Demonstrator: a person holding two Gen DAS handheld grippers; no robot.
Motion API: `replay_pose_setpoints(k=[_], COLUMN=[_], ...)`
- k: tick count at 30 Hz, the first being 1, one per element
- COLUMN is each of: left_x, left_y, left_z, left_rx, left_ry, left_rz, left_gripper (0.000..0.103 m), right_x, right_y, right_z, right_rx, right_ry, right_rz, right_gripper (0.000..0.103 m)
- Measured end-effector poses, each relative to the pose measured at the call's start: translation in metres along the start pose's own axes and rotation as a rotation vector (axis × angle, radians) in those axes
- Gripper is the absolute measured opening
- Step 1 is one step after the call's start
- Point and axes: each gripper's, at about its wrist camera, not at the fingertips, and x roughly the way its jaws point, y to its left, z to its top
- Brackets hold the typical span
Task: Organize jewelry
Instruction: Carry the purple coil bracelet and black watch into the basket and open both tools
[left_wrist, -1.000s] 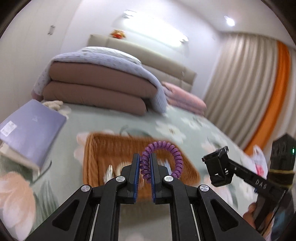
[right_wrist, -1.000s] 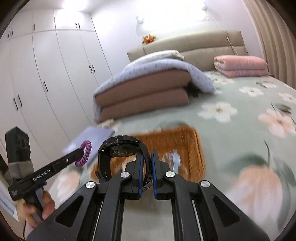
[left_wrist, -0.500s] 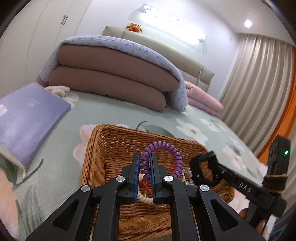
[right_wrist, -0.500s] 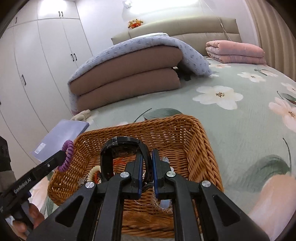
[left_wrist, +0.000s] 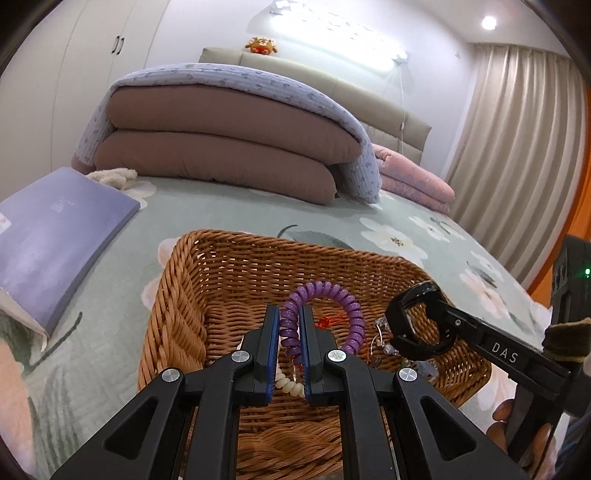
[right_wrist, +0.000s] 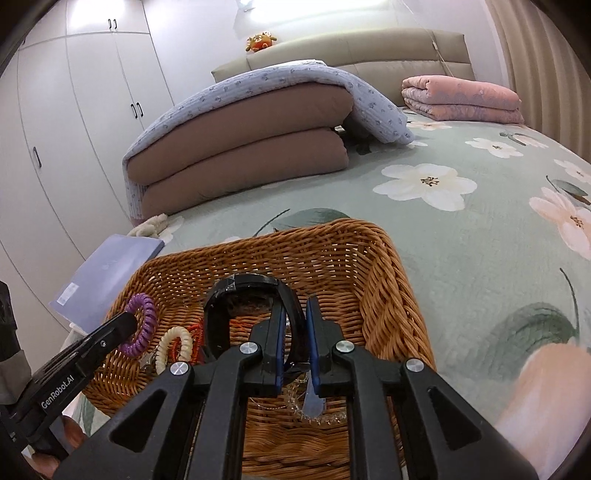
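1. Already in the wicker basket (right_wrist: 384, 280): a cream coil tie (right_wrist: 173, 347), red cord, and clear beads at 6 o'clock.
2. The left gripper (left_wrist: 289, 332) is clenched on the purple coil tie (left_wrist: 347, 306), held over the basket's middle.
3. The right gripper (right_wrist: 295, 332) grasps the black watch (right_wrist: 251, 291) by its strap above the basket; its jaws have just been easing apart.
4. Left to do, I judge: let both go.

Purple coil bracelet (left_wrist: 321, 314); black watch (right_wrist: 251, 295); brown wicker basket (left_wrist: 177, 295); green floral bedspread (right_wrist: 461, 251).
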Motion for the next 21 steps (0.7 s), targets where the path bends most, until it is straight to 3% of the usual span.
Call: replay_pose_setpoints(k=[6,10,13,15,21], left_x=[0.0,0.002,0.002,-0.005,-0.02], left_y=[0.0,0.002,0.003,0.002,-0.005], left_z=[-0.001,-0.001,0.0,0.0,-0.001], left_rx=[-0.004,-0.011,-0.034,-0.025,0.001], left_ry=[0.004,0.012,0.02,-0.02,-0.083], left_rz=[0.008,0.001,-0.041,-0.026,-0.006], left_gripper=[0.01,0.011,0.026,0.044,0.047], right_x=[-0.001,-0.003,-0.014,-0.02,-0.035], right_y=[0.003,0.001,0.003,0.005,0.006], right_z=[-0.001,-0.001,-0.001,-0.001,-0.002], right_rx=[-0.018,-0.004,-0.012,-0.023,-0.023], right_ry=[-0.01,-0.014,-0.062,-0.088,-0.138], right_rz=[-0.027,-0.011,-0.015,-0.033,-0.027], right_gripper=[0.017,0.023,0.032,0.039,0.039])
